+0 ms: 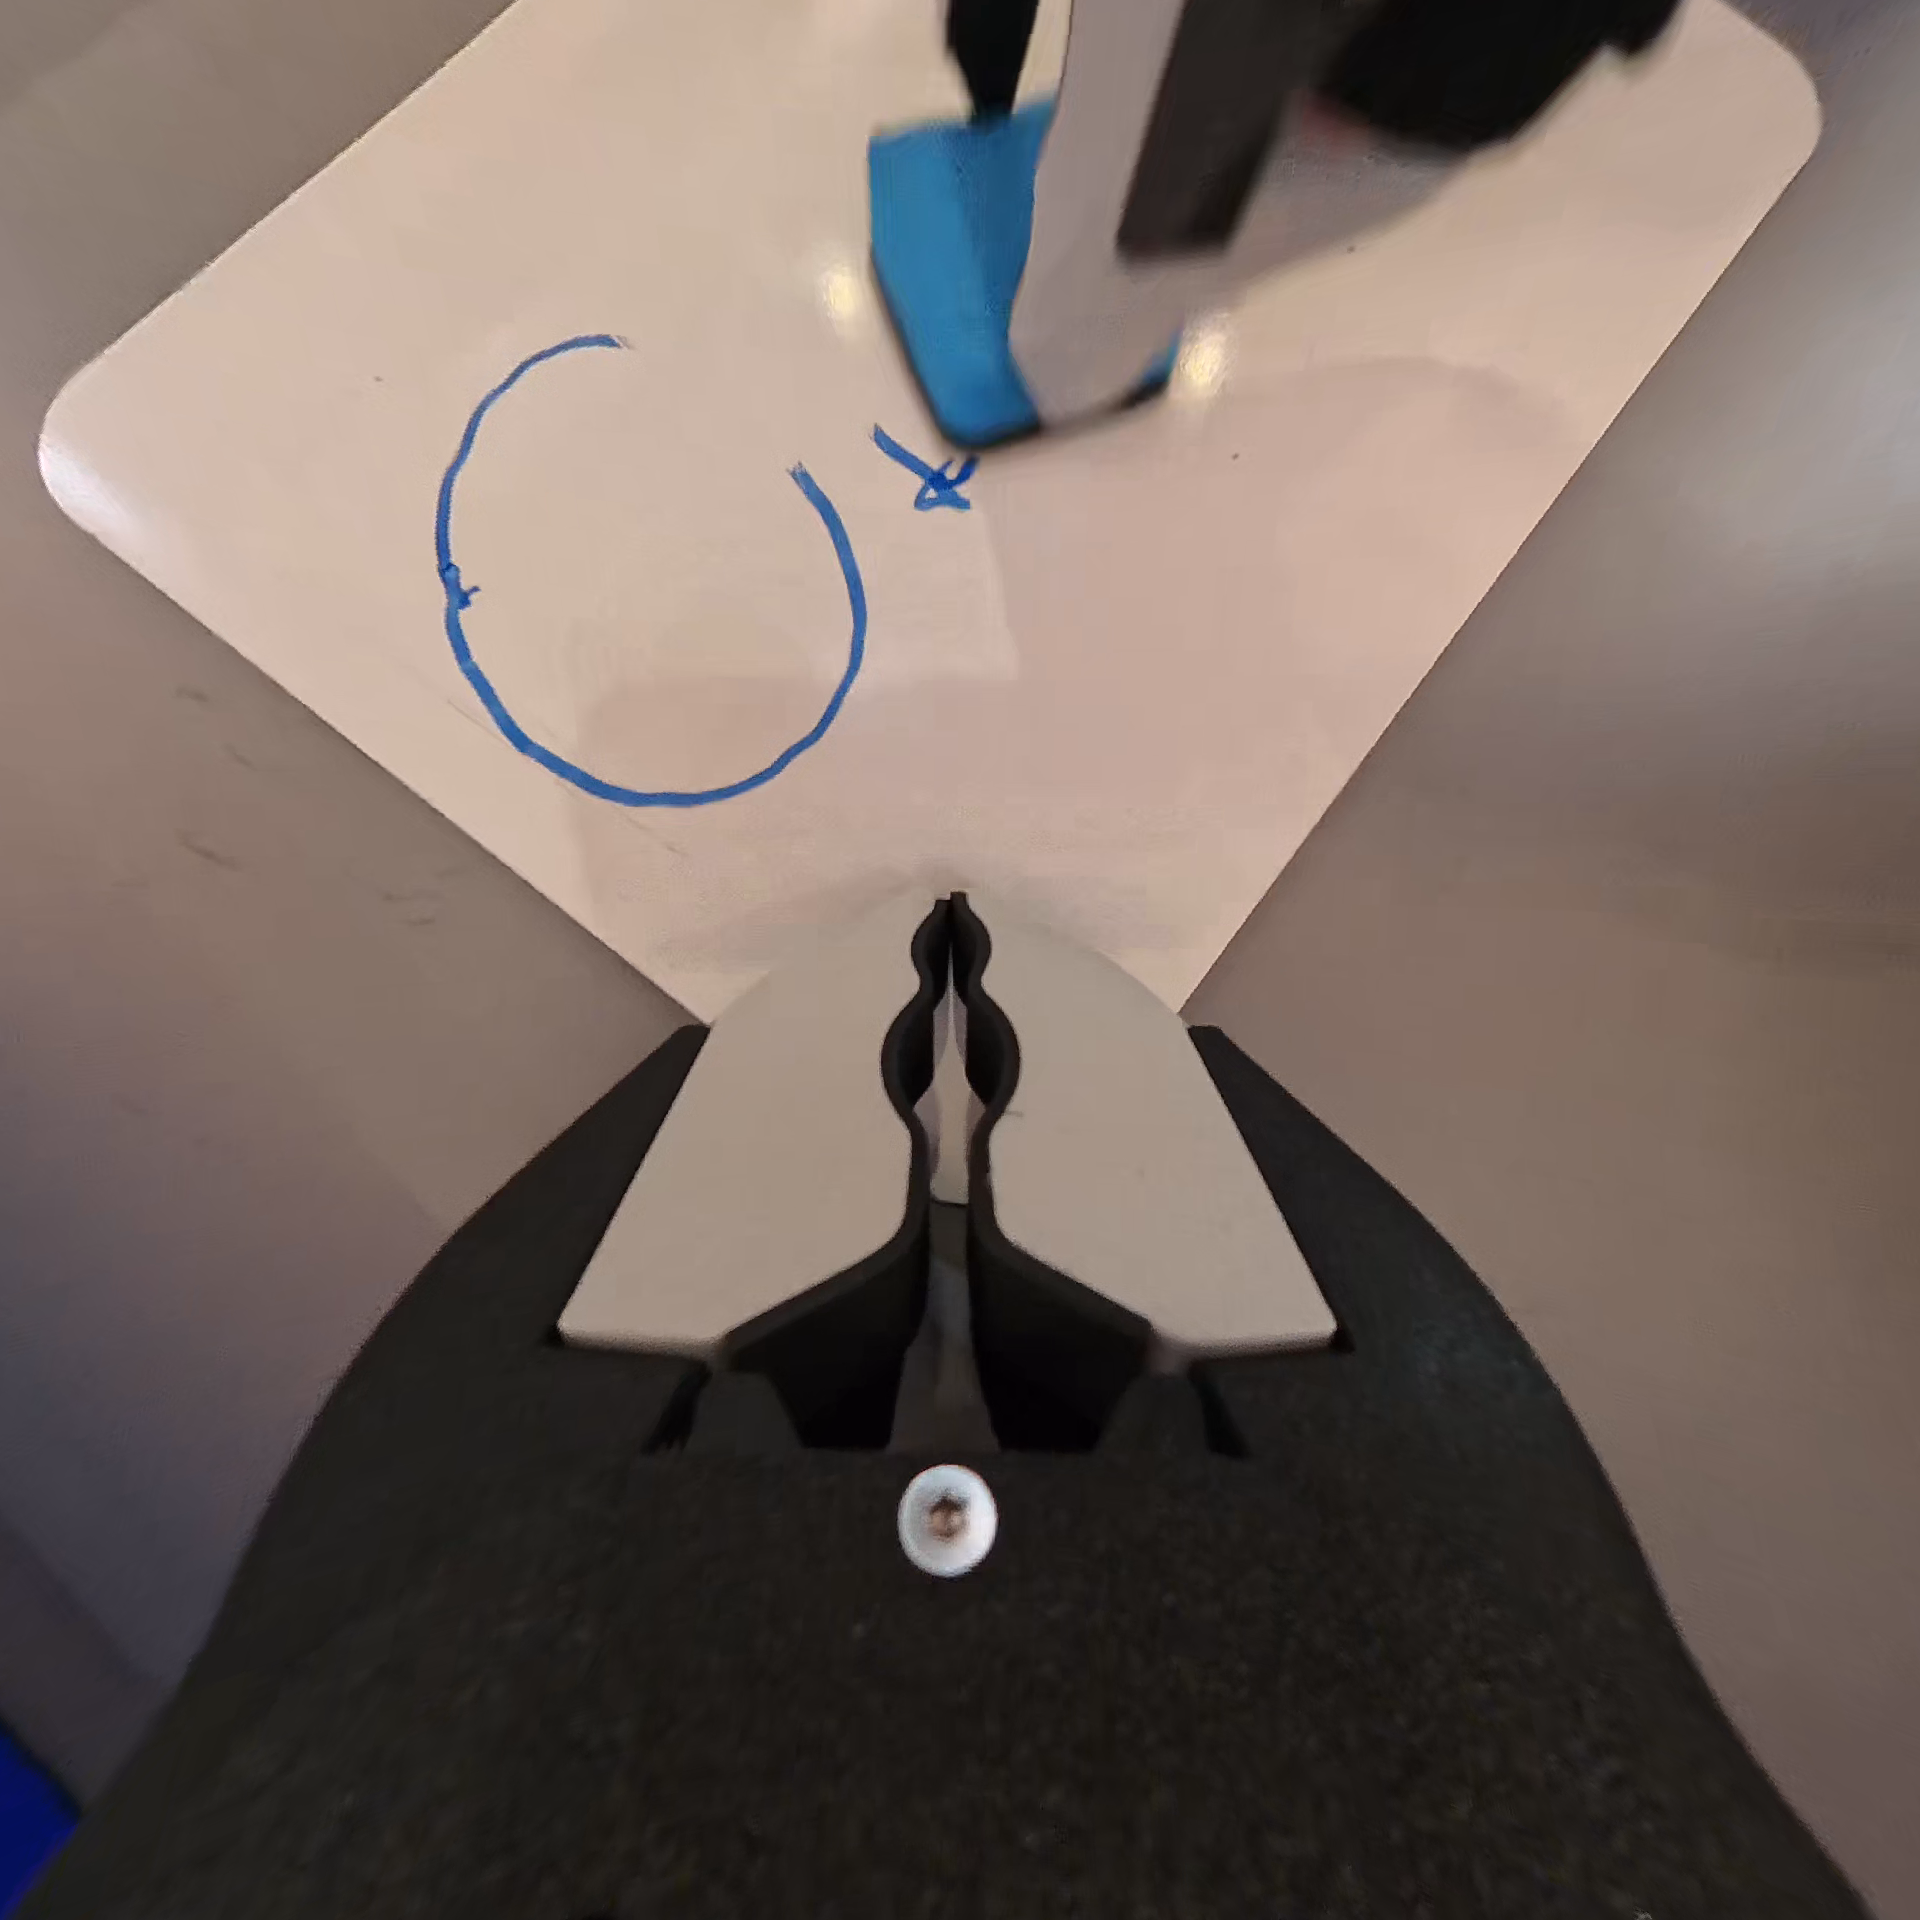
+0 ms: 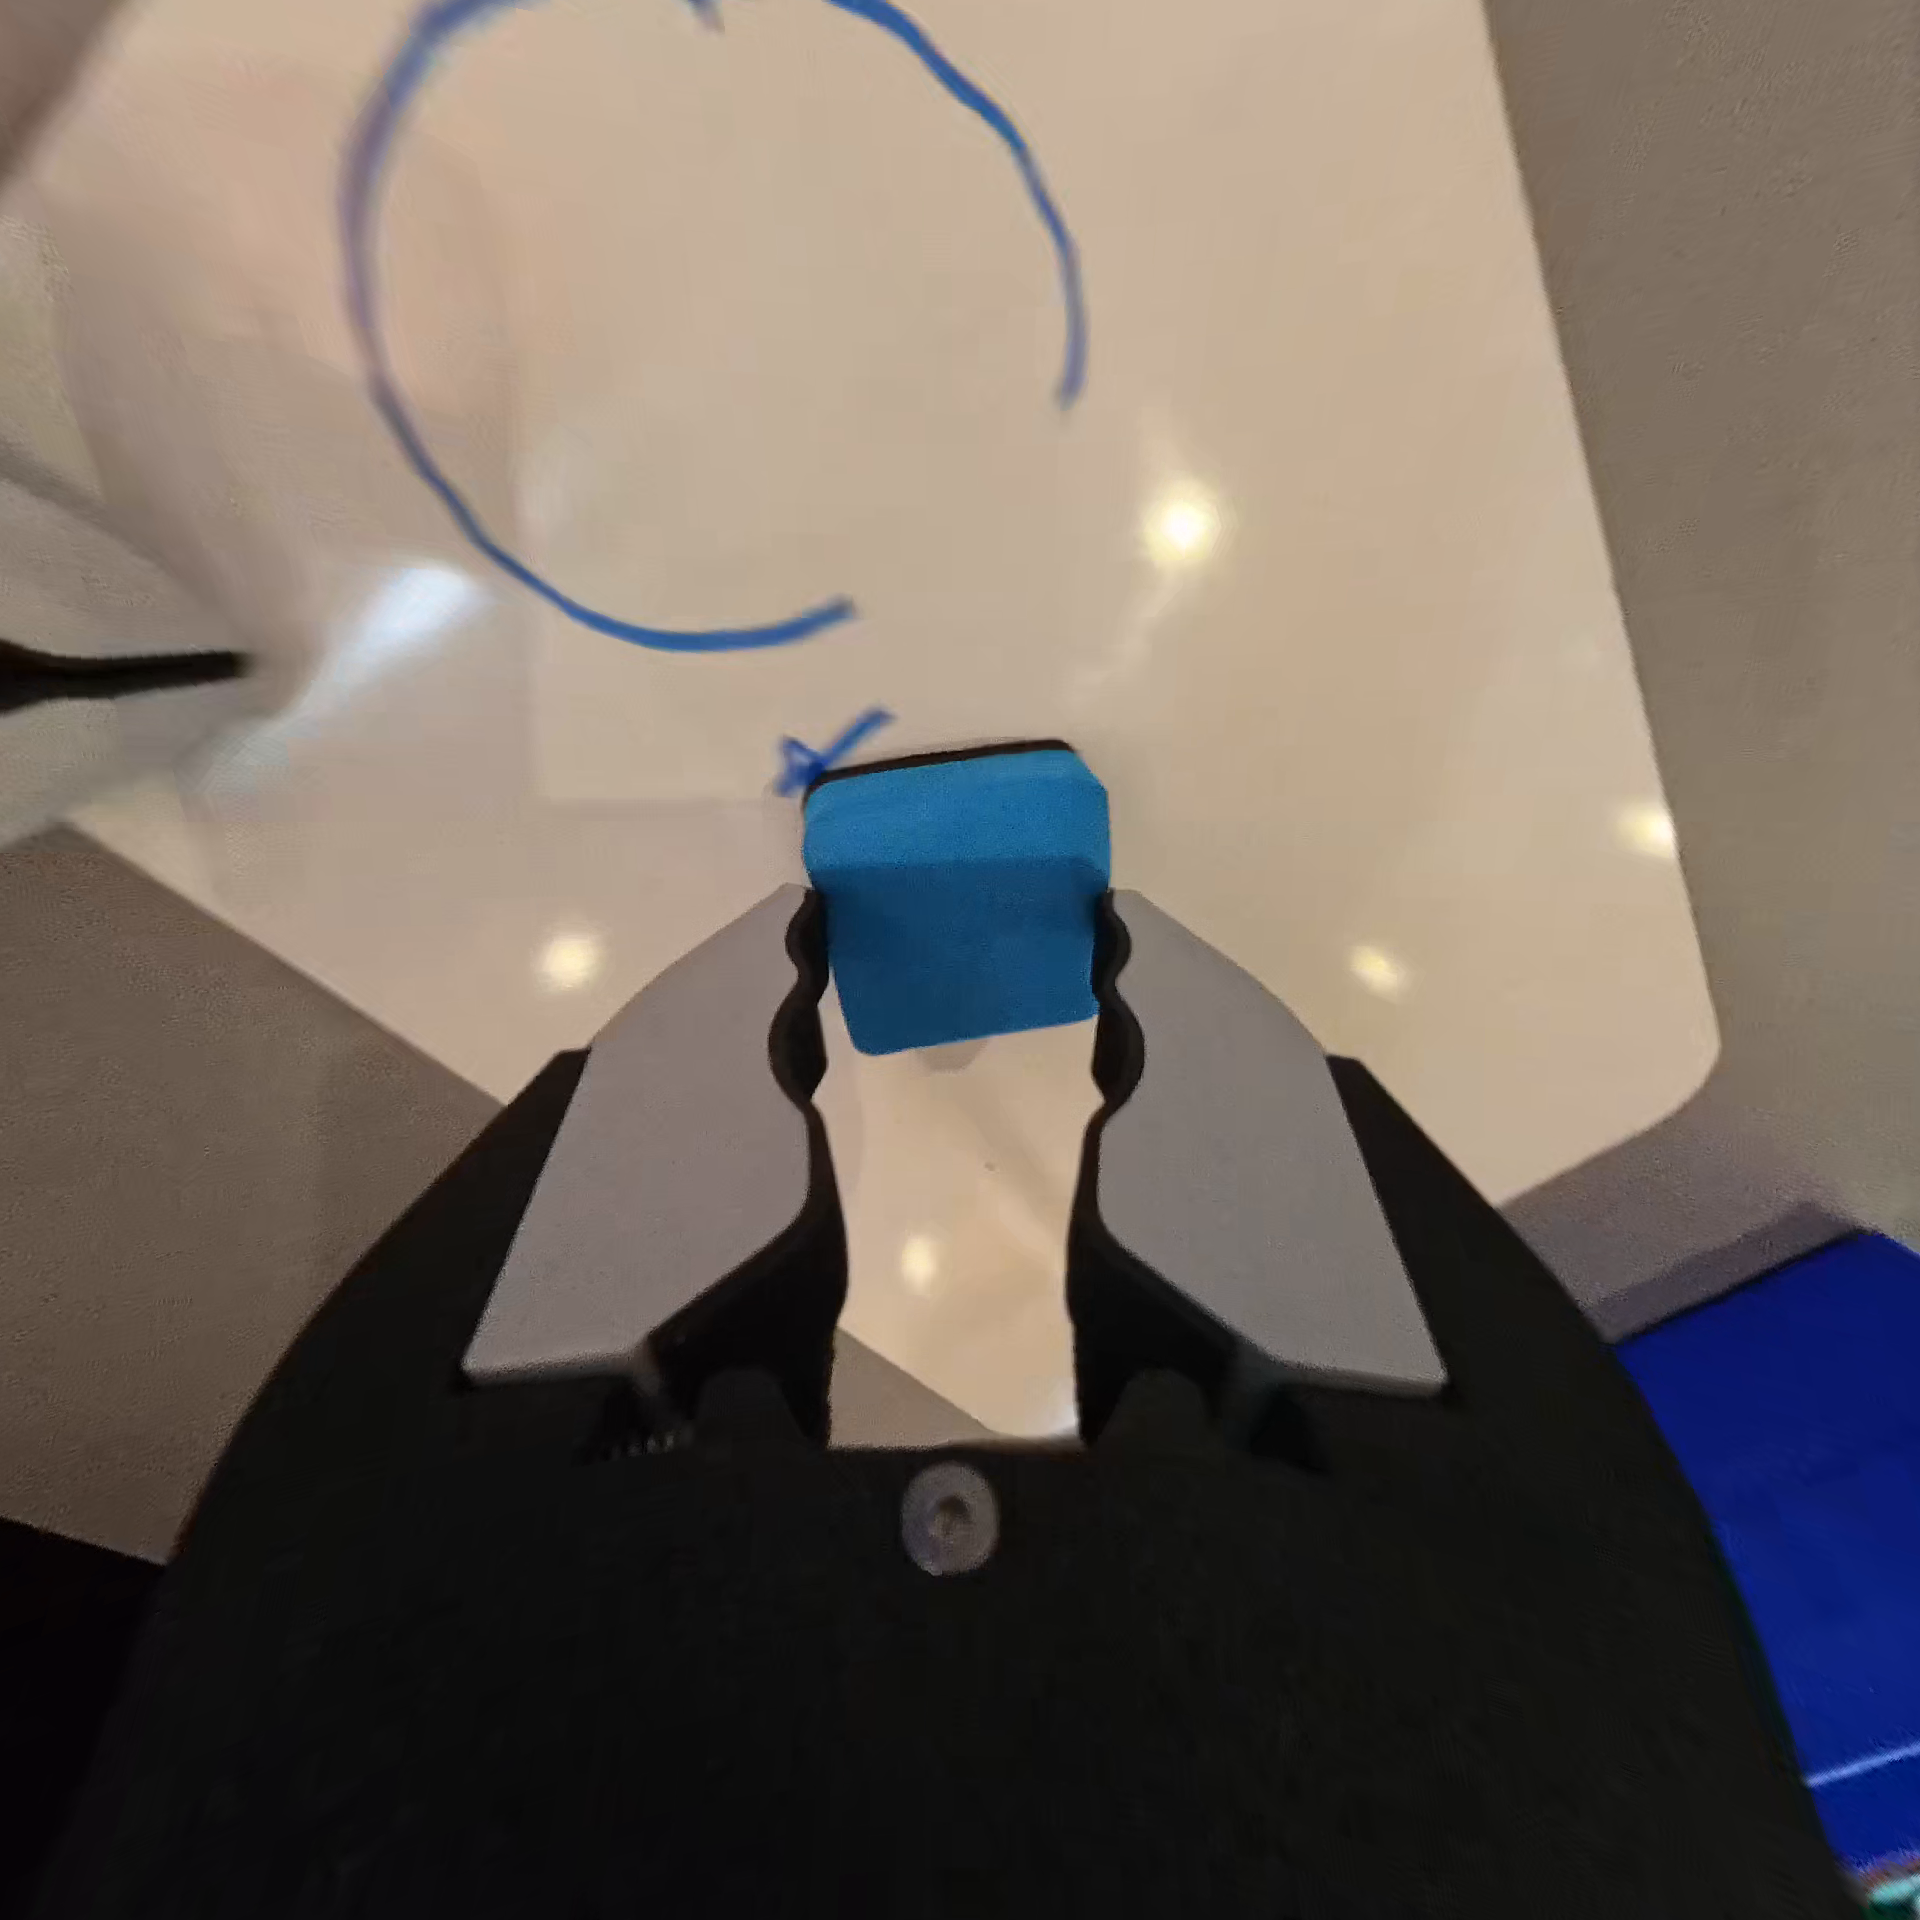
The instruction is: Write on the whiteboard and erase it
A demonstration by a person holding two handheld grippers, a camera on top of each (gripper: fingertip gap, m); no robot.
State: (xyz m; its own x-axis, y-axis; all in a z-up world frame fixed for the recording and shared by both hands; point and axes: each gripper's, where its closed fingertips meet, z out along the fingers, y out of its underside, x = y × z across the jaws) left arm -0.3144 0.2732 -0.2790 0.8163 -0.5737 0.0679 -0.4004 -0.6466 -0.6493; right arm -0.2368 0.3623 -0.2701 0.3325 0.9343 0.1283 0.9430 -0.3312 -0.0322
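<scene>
Two grippers are seen over a white whiteboard that lies flat on a grey-brown tabletop. A blue foam eraser is clamped between the fingertips of the right gripper, its dark underside pressed against the board near the board's middle. In the left wrist view the same eraser is seen held down on the whiteboard by the right gripper, which is blurred. The fingers of the left gripper are brought together with only a thin slit between them, and nothing is gripped; its tips are placed over the corner of the whiteboard nearest that camera.

A large blue marker ring is drawn on the whiteboard, with one stretch of the line missing on the side toward the eraser. A small blue scribble is left just beside the eraser's edge, between the eraser and the ring. In the right wrist view the ring is seen beyond the eraser, and the scribble touches the eraser's far left corner. A dark blue object is partly seen off the whiteboard's edge, on the tabletop.
</scene>
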